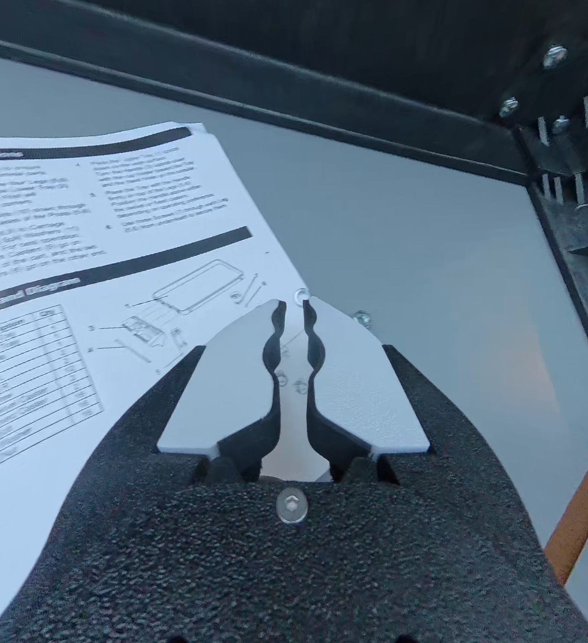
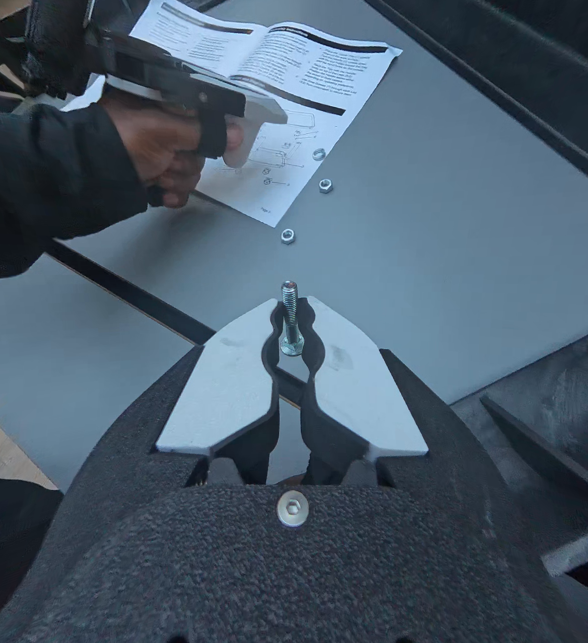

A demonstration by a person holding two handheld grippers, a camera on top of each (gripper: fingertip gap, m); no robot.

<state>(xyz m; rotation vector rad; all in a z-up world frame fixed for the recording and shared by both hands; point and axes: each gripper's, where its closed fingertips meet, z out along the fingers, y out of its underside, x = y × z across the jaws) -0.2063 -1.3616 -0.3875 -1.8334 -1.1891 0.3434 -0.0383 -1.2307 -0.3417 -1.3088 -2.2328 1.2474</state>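
My right gripper [image 2: 293,303] is shut on a silver bolt [image 2: 289,318], held above the grey table [image 2: 442,261] with its threaded end pointing away and its hex head between the pads. My left gripper [image 1: 294,306] is empty, its jaws a narrow gap apart, low over a printed instruction sheet [image 1: 118,243]. A washer [image 1: 301,295] lies just past its tips on the sheet's edge, and a nut [image 1: 361,317] lies to the right. In the right wrist view a hand holds the left gripper [image 2: 250,114] over the sheet [image 2: 306,87], near the washer [image 2: 319,153] and two nuts [image 2: 325,185] [image 2: 288,236].
A black tray frame [image 1: 320,114] with protruding screws [image 1: 546,139] borders the table at the back and right. A black part [image 2: 546,417] lies at the right of the right wrist view. A dark seam [image 2: 129,288] divides two table tops. A black sleeve [image 2: 42,181] reaches in from the left. There is about 20 cm between the tips of the two grippers.
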